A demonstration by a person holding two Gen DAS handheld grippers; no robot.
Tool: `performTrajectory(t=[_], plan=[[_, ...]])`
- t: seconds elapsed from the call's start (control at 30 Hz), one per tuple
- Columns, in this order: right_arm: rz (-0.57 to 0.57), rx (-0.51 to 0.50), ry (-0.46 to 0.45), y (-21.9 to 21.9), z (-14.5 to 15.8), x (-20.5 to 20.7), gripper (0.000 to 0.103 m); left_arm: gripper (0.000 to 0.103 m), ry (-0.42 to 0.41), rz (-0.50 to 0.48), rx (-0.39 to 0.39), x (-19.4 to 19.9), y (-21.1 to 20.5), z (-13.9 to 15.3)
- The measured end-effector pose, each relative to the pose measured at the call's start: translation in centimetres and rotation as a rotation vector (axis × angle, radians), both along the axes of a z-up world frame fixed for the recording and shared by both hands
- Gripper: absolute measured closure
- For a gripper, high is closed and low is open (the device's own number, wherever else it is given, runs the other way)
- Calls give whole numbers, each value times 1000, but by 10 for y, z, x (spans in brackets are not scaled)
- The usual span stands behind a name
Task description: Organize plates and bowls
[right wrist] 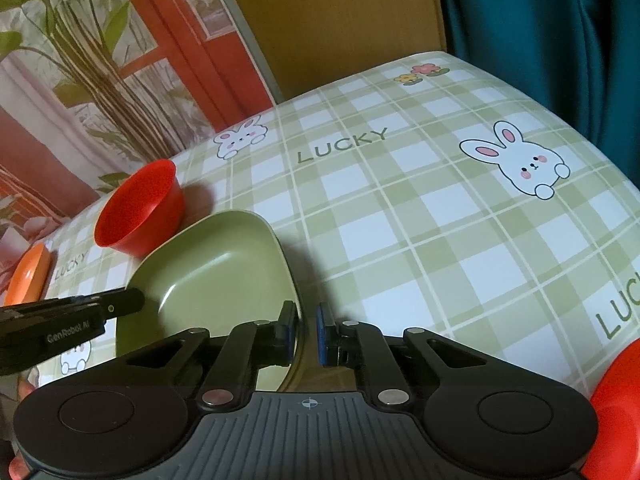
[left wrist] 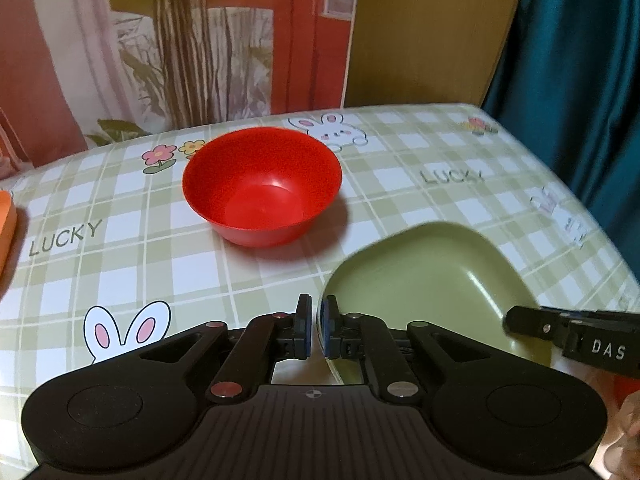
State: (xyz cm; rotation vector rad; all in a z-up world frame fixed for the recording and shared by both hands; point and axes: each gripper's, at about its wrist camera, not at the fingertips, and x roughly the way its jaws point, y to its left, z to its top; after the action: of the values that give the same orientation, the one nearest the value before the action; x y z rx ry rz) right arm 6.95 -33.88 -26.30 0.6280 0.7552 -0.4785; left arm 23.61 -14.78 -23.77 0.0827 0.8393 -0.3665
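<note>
With both claws pinching opposite rims of the green plate (left wrist: 432,280), I hold it level. The left gripper (left wrist: 316,330) and right gripper (right wrist: 306,334) are nearly closed; the red bowl (left wrist: 262,186) lies far-left.

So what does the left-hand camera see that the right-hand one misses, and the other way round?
Only the left wrist view looks straight down into the red bowl. Only the right wrist view shows the whole orange dish and a red item at its lower right edge. Both show the green plate, gripped on opposite rims by the left gripper and the right gripper, on the checked tablecloth.
</note>
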Motion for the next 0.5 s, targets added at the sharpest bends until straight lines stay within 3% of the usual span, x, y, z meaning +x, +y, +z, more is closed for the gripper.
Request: performTrajectory(t=[0.27,0.5], plan=[[13,-54,-53,5,22,-2,87,94,-100,-77,-95,-18,24,36],[94,-129,-90,23,51,11,87,94,-208,-1,-127,-28,99,76]])
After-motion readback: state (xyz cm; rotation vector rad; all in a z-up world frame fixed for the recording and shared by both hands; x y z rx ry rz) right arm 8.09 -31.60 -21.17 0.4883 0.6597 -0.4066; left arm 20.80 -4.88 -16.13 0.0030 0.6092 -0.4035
